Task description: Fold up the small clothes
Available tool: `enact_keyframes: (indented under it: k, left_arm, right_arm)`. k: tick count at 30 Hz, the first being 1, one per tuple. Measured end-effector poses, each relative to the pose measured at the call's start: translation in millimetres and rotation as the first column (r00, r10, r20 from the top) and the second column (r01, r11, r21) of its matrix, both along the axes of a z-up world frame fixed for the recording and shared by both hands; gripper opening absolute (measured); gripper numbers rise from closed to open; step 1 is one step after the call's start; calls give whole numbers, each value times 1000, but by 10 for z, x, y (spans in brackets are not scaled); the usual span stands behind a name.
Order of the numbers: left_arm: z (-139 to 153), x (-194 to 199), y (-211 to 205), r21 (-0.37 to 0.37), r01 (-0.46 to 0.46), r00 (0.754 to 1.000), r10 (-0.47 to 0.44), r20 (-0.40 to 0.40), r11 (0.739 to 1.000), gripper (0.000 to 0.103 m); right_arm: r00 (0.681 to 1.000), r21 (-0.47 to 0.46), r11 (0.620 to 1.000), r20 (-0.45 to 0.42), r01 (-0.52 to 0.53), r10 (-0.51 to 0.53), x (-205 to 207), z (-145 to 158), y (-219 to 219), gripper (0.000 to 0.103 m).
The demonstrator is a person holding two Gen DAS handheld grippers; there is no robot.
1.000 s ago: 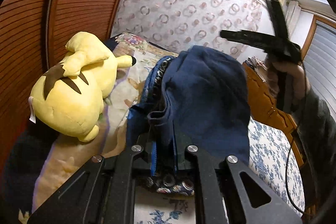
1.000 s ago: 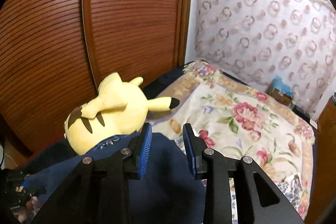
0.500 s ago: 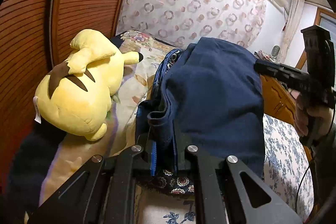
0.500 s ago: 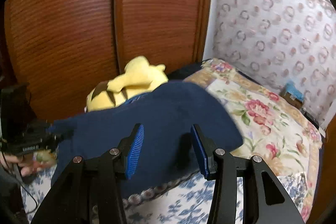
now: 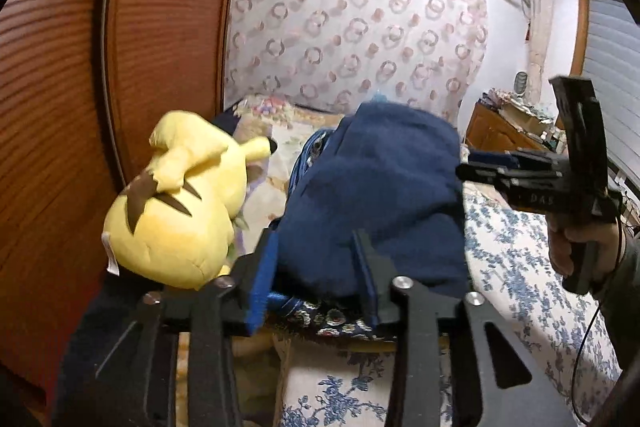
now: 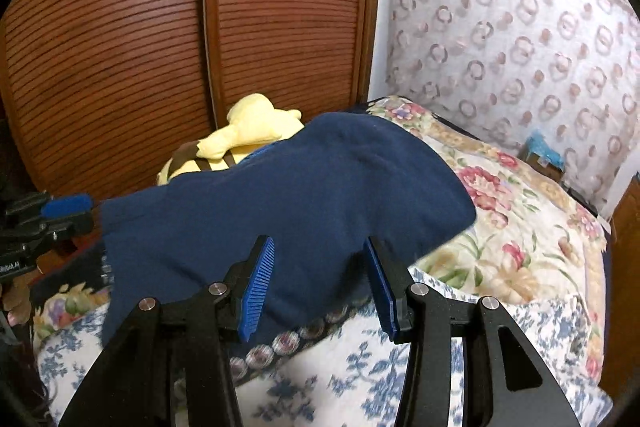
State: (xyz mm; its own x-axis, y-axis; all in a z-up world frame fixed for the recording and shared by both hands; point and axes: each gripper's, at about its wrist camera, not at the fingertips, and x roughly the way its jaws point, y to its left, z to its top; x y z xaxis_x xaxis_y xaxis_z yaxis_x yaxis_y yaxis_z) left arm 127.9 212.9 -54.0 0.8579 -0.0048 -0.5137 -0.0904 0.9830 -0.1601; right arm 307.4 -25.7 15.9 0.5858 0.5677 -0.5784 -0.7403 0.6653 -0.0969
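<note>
**R wrist view: navy garment on bed, jaws apart**

R gripper (image 6: 320, 283) w/ blue pads (image 6: 258, 283) spread wide, nothing between them. Navy garment (image 6: 288, 203) lies spread over floral bedspread (image 6: 520, 227), just ahead of the fingertips. Yellow plush (image 6: 248, 131) behind it, partly hidden, by wooden slatted doors (image 6: 160, 27). L gripper (image 6: 48, 215) at garment's left edge; grip unclear.

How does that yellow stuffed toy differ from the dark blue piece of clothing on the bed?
The yellow plush toy is plump and holds its rounded shape; the navy garment is limp cloth, draped in a mound. The toy is yellow with brown stripes; the garment is plain dark blue. Both are soft and lie on the bed, side by side.
</note>
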Motion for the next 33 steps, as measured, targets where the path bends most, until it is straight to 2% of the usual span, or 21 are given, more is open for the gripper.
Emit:
enact_keyframes:
  k: [5, 11, 13, 16, 22, 24, 27, 31, 33]
  left_arm:
    - [134, -98, -145, 34, 33, 999, -34, 24, 999, 47]
    - [223, -177, -351, 44, 93, 995, -94, 41, 995, 65]
    - [260, -212, -415, 45, 110, 992, -112, 49, 993, 74]
    - [325, -249, -525, 48, 133, 989, -136, 65, 990, 81]
    - [430, -339, -719, 68, 144, 985, -149, 84, 987, 82]
    - [444, -358, -804, 77, 135, 986, -142, 86, 988, 82]
    - [442, -350, -917, 77, 138, 986, -144, 82, 987, 82]
    - [443, -333, -1111, 81, 152, 985, -158, 75, 985, 82]
    - [454, -321, -1239, 92, 169, 981, -176, 78, 981, 82]
  right_arm:
    - [1000, 26, 1000, 29, 7, -8, -390, 12, -149, 48]
    - [998, 78, 996, 50, 33, -36, -748, 42, -362, 48]
    - [997, 87, 995, 61, 49, -54, -873, 70, -427, 48]
    - [994, 102, 992, 68, 77, -84, -1011, 90, -529, 48]
    - [985, 130, 982, 83, 139, -150, -1320, 136, -710, 48]
    - [981, 141, 977, 88, 158, -171, -1416, 141, -750, 52]
    - [976, 155, 971, 90, 182, -197, -1550, 128, -844, 59]
    - [967, 188, 956, 84, 224, -243, -1742, 120, -996, 75]
    - [958, 209, 945, 86, 251, -274, -1832, 108, -1101, 79]
